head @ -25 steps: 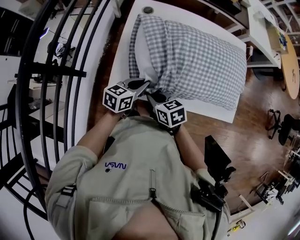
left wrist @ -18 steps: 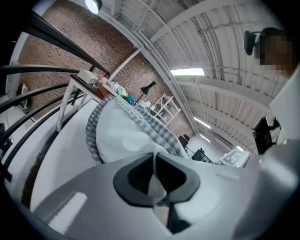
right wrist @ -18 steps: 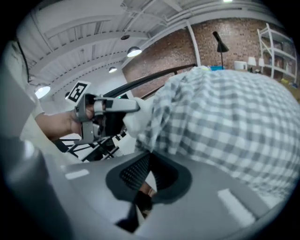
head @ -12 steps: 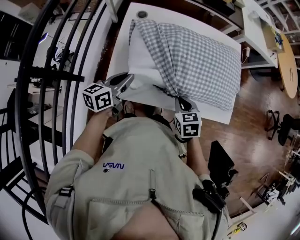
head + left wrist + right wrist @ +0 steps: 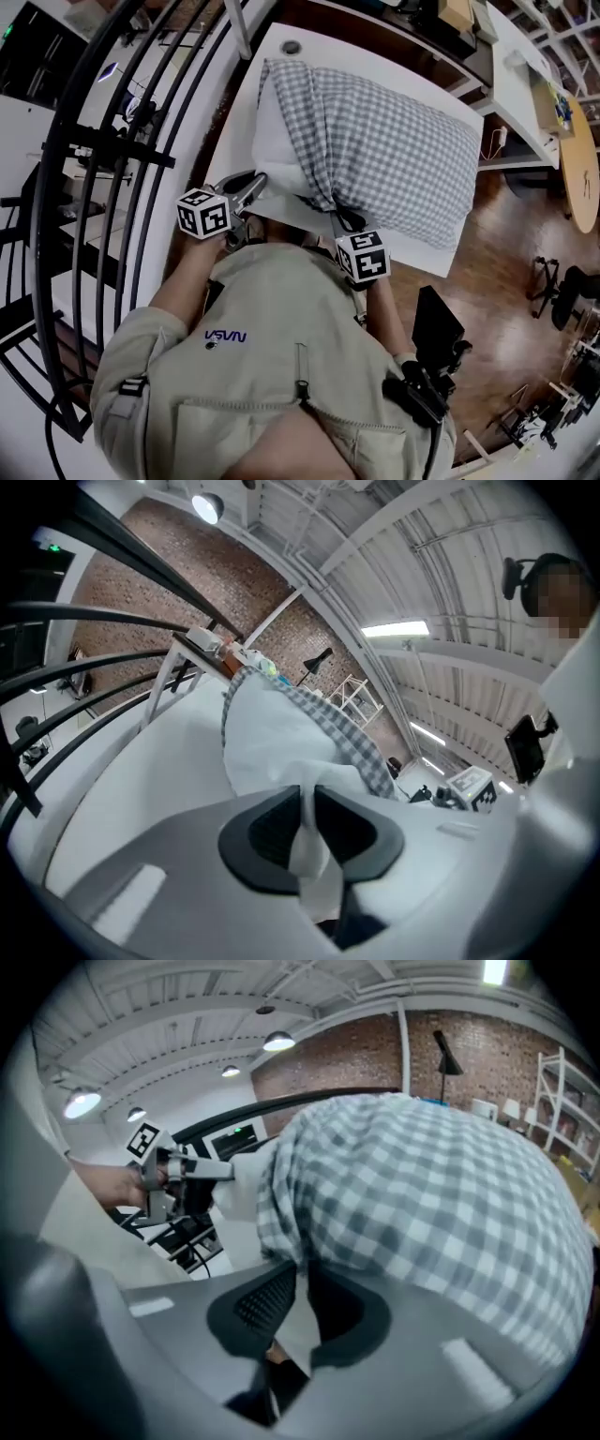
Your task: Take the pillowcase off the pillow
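grey-white checked fabric pillowcase (image 5: 394, 150) mid frame on white rectangular table (image 5: 375, 64), soft white pillow (image 5: 272, 141) exposed at its left end. left gripper (image 5: 255, 182) pinching pillow corner, right gripper (image 5: 337, 217) pinching bunched pillowcase edge, lower centre. both jaw pairs just eased open slightly, fabric clamped between

Left gripper (image 5: 254, 183) is held out ahead of the torso, near level. Its jaws have just eased open slightly, with a fold of the white pillow (image 5: 272, 747) pinched between the pads. Right gripper (image 5: 339, 217) slants downward. Its jaws have also just eased open slightly, a narrow gap closed on the edge of the checked pillowcase (image 5: 422, 1204). Left forearm (image 5: 184, 281) and right forearm (image 5: 382, 305) both reach forward, with the grippers apart.
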A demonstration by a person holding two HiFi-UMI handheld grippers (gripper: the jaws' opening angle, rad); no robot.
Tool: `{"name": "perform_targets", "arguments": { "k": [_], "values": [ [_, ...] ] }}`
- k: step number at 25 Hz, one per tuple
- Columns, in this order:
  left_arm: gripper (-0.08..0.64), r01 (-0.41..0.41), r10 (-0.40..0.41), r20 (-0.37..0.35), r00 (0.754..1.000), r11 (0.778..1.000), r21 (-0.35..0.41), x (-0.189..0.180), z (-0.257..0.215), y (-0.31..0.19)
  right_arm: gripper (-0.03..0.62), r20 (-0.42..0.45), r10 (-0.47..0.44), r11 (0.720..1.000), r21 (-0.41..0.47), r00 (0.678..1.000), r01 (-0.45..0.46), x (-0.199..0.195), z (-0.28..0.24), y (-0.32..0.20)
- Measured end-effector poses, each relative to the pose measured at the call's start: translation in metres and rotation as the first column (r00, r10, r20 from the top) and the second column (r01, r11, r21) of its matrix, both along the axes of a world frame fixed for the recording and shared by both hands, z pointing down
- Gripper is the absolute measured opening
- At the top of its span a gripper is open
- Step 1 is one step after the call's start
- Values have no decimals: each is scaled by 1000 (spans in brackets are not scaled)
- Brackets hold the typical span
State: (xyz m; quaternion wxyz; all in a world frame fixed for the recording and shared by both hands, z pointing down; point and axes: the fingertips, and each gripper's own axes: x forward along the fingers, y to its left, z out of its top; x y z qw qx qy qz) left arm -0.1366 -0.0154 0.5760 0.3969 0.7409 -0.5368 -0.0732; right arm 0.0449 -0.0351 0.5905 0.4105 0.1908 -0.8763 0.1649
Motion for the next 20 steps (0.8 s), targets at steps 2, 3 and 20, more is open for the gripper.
{"name": "perform_targets", "arguments": {
  "k": [2,3,20],
  "values": [
    [64,17,-17,36,999,1000,13,-2,-6,6,55,92,-82,996,-15,992,84,-7,-24,2],
    [71,34,-35,51,998,999,16,-5,-8,10,55,145,-118,993,-13,982,121,-10,-40,2],
    [182,25,-53,206,977,990,137,-67,-42,-36,54,324,-80,970,241,943,0,-114,-136,-81]
  ]
}}
